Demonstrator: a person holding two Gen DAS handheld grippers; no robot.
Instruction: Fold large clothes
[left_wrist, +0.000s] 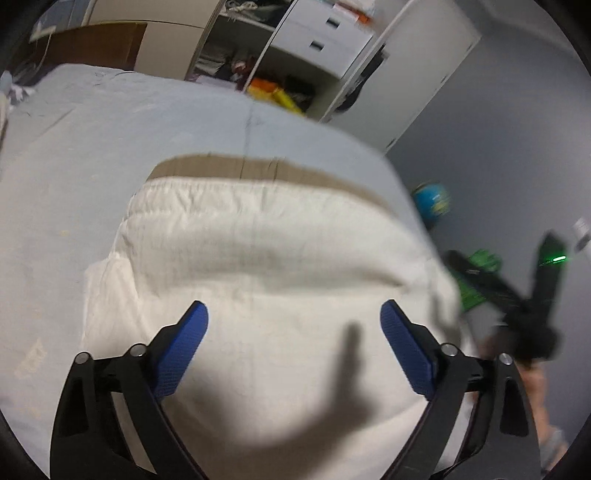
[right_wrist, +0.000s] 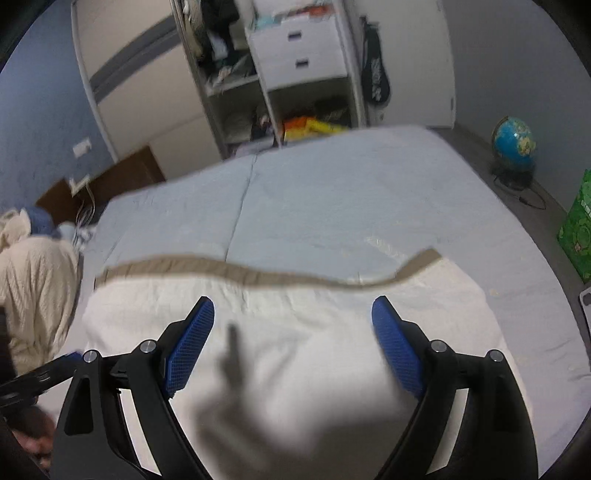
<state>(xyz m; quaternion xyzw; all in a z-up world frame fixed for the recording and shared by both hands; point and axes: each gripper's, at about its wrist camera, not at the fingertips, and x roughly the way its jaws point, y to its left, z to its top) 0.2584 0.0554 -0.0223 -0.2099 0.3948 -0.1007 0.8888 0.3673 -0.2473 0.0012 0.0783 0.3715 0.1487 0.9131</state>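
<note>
In the left wrist view the left gripper (left_wrist: 294, 314) hangs over a cream-white garment (left_wrist: 258, 266) spread on a pale blue bedsheet (left_wrist: 92, 155); its blue pads (left_wrist: 192, 332) stand wide apart with nothing between them, and whether they touch the cloth below cannot be told. The garment fills the centre and lower half of this view, and a tan band (left_wrist: 258, 166) runs along its far edge at twelve o'clock. At three to four o'clock, past the bed's edge, the right gripper (left_wrist: 517, 295) shows as a dark blur with a green light, over a green box (left_wrist: 476, 273). A globe (left_wrist: 432, 201) stands on the floor at about two o'clock, and an open wardrobe (left_wrist: 303, 48) with white drawers rises at twelve to one o'clock. In the right wrist view the right gripper (right_wrist: 293, 314) is likewise spread wide and empty above the same white garment (right_wrist: 295, 350), which lies in the lower middle with the tan band (right_wrist: 258, 275) waving across the centre. The bedsheet (right_wrist: 332, 203) stretches beyond it toward twelve o'clock. A cream knitted sweater (right_wrist: 33, 288) is heaped at nine o'clock, with part of the left gripper (right_wrist: 37, 376) at eight o'clock. The globe (right_wrist: 514, 142) sits at two o'clock, the green box (right_wrist: 578, 229) at three, and the wardrobe (right_wrist: 295, 55) at twelve.
</note>
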